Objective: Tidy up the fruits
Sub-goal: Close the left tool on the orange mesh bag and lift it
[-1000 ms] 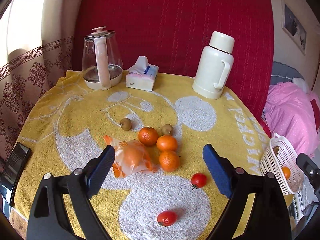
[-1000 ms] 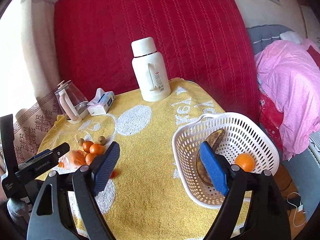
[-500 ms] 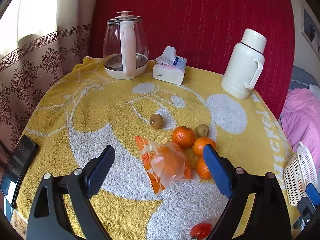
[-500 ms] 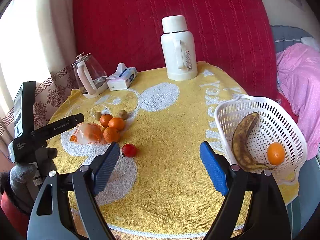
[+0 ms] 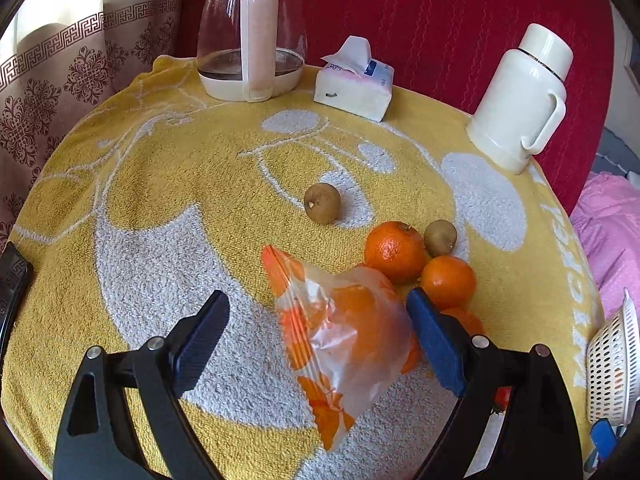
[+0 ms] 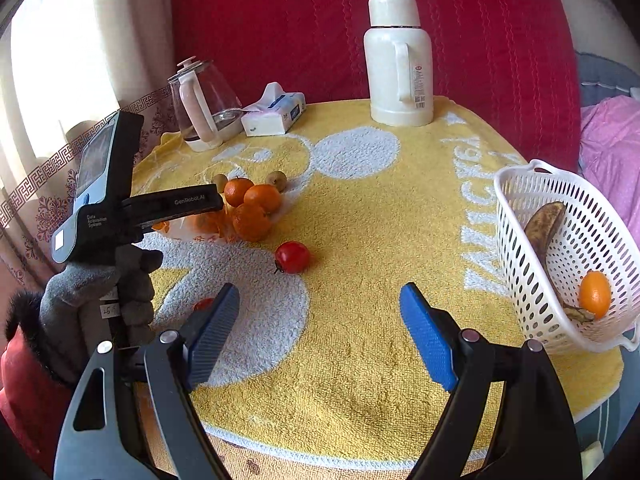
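My left gripper (image 5: 316, 340) is open, its fingers on either side of a clear plastic bag with an orange inside (image 5: 344, 328) on the yellow towel. Three loose oranges (image 5: 394, 250) and two small brown fruits (image 5: 322, 203) lie just beyond. My right gripper (image 6: 320, 336) is open and empty above the towel's front part. A red tomato (image 6: 292, 257) lies ahead of it; a second (image 6: 203, 304) peeks out behind its left finger. A white basket (image 6: 516, 216) at the right edge holds a browned banana (image 6: 544, 228) and an orange (image 6: 595, 294).
A glass kettle (image 5: 250, 28), a tissue box (image 5: 354, 80) and a white thermos (image 5: 520, 96) stand along the table's far side against a red backrest. A phone (image 5: 12, 284) lies at the left edge. Pink bedding (image 6: 612, 140) is to the right.
My left gripper has moved forward and down until the bagged orange lies between its fingers. My right gripper has swung left away from the basket and faces the table's middle.
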Motion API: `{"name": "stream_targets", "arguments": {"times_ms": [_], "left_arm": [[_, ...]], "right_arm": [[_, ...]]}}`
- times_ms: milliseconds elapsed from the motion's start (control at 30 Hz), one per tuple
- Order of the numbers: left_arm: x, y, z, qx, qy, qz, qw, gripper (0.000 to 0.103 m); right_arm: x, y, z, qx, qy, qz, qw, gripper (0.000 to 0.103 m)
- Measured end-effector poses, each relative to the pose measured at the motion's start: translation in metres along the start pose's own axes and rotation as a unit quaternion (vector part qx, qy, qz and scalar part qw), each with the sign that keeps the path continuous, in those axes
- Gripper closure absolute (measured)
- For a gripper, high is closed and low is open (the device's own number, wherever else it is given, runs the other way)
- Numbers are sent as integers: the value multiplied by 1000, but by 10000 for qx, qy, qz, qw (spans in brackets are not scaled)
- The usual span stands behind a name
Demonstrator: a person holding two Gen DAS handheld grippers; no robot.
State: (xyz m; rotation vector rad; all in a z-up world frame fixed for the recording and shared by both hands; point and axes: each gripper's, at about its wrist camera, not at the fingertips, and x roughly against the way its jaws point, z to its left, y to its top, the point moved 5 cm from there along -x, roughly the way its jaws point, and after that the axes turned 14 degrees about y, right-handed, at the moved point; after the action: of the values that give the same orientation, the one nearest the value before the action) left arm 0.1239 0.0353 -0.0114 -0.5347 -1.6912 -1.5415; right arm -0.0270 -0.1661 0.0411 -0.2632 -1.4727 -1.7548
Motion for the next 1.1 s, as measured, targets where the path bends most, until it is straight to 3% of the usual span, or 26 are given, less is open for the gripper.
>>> {"name": "stream_targets", "arguments": {"times_ms": [533, 833, 933, 1000, 1100], "left_arm": [[-9, -3, 2, 103, -444, 104, 9989, 12], [-4, -8, -10, -215, -611, 24, 9979, 29], [-5, -7, -10, -199, -632, 44, 9978, 30], [-4, -7, -10, -208, -744, 45, 9970, 40], [-2, -7, -12, -259, -769, 23, 9967, 43]], "right_arm": [[-29, -21, 7, 63, 92, 391, 9992, 19], [-30, -21, 5, 4, 132, 334, 9994, 19], [-29, -22, 5, -5, 113, 309, 9995, 19], [-28, -22, 5, 0, 77, 297, 9995, 19], [-26, -22, 6, -5, 58, 291, 9996, 19]]}}
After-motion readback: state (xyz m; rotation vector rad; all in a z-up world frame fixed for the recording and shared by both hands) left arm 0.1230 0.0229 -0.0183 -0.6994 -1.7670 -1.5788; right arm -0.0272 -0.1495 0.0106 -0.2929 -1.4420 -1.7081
